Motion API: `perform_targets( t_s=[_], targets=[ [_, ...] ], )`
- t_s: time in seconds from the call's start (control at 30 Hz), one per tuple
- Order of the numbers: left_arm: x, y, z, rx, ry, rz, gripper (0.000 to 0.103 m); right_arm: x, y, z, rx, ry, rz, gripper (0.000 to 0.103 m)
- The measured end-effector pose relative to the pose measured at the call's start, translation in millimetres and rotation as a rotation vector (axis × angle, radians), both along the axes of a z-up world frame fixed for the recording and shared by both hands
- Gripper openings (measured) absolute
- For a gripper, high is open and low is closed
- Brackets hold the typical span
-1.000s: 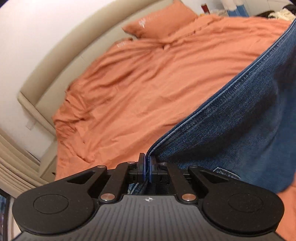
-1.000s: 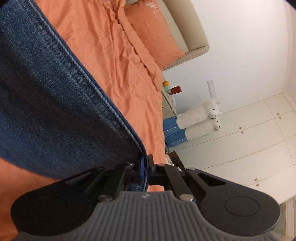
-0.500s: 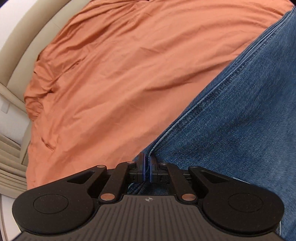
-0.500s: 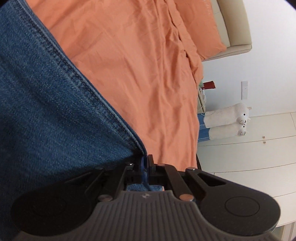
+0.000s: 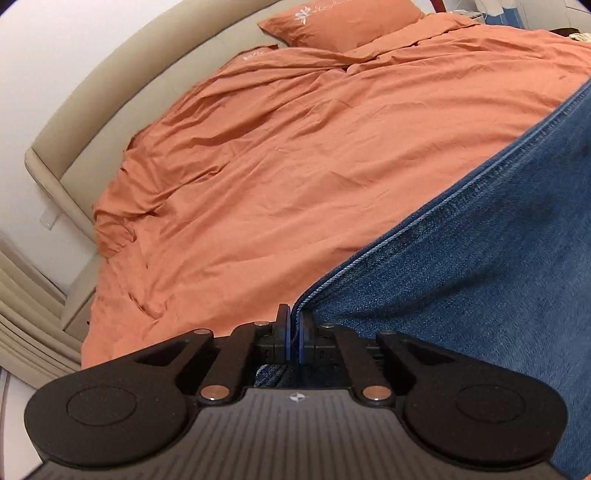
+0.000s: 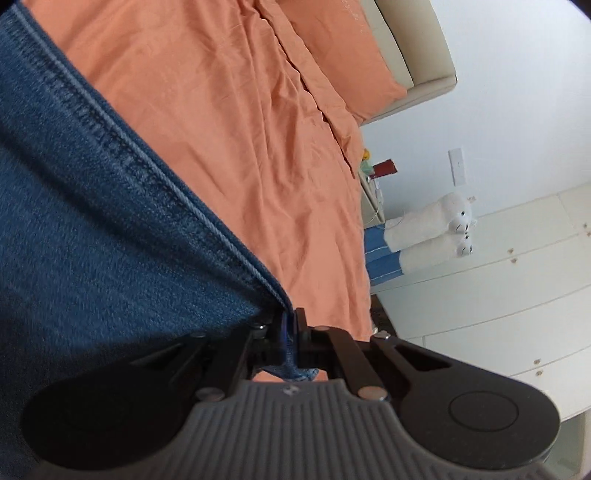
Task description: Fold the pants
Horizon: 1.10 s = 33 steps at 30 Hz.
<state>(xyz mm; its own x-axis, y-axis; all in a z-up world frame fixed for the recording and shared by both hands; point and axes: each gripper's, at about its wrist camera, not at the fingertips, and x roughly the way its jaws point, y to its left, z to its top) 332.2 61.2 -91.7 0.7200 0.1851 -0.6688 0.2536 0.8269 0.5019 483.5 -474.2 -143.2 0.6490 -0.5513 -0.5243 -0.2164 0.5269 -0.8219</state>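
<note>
Orange bed (image 5: 295, 166) — taut blue pants (image 5: 461, 295)

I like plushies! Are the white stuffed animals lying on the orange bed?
No, the white stuffed animals lie past the orange bed, in front of the white cupboards.

1. No legible words, numbers or brand names appear in either view.
2. Pillow (image 5: 343, 16): white embroidered flower motif with script beside it; script unreadable.
3. Duvet (image 5: 295, 155): small white embroidered mark near its top edge; too small to read.
</note>
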Motion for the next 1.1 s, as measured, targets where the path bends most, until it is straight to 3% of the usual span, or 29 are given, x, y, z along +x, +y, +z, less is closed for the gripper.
perform_targets(
  t_s=[0.1,0.37,0.47,0.5,0.53,0.6,0.63,0.67,0.83,0.97,1.03,1.1],
  targets=[
    [18.3,-3.5,-16.8,0.028,0.014,-0.010,0.004,19.7,-2.3,-14.9,0.037,0.050,-0.041,0.000],
    [50.7,2.7,-61.8,0.037,0.094,0.042,0.006,39.5,12.7,-66.9,-0.022,0.081,-0.055,0.000],
    [53.0,7.6,-62.6,0.002,0.097,0.091,0.017,39.9,14.2,-74.7,-0.018,0.087,-0.061,0.000],
    [52.7,8.4,-61.0,-0.001,0.094,0.097,0.024,40.2,14.2,-75.3,-0.015,0.091,-0.062,0.000],
    [50.9,8.4,-59.1,0.002,0.087,0.102,0.038,39.0,14.6,-74.7,-0.013,0.091,-0.057,0.002],
    [45.0,10.7,-50.9,0.008,0.065,0.112,0.051,35.7,15.0,-67.7,0.007,0.077,-0.057,0.025],
    [40.7,14.2,-44.8,-0.005,0.062,0.119,0.051,33.3,15.1,-61.5,0.016,0.056,-0.067,0.050],
    [35.8,19.0,-37.1,-0.025,0.057,0.133,0.051,27.4,16.4,-52.5,0.026,0.021,-0.073,0.061],
    [-10.0,65.5,10.4,-0.190,0.048,0.245,0.052,-11.6,41.3,-5.7,0.233,-0.034,-0.074,0.056],
    [-53.4,117.2,36.3,-0.336,0.059,0.381,0.054,-55.3,86.8,18.2,0.506,0.002,-0.047,0.056],
    [-75.4,140.2,41.6,-0.391,0.040,0.442,0.062,-77.4,114.6,21.6,0.636,0.029,-0.027,0.056],
    [-93.9,165.5,40.1,-0.471,0.032,0.501,0.062,-98.9,145.5,19.2,0.730,0.059,-0.007,0.056]
  ],
)
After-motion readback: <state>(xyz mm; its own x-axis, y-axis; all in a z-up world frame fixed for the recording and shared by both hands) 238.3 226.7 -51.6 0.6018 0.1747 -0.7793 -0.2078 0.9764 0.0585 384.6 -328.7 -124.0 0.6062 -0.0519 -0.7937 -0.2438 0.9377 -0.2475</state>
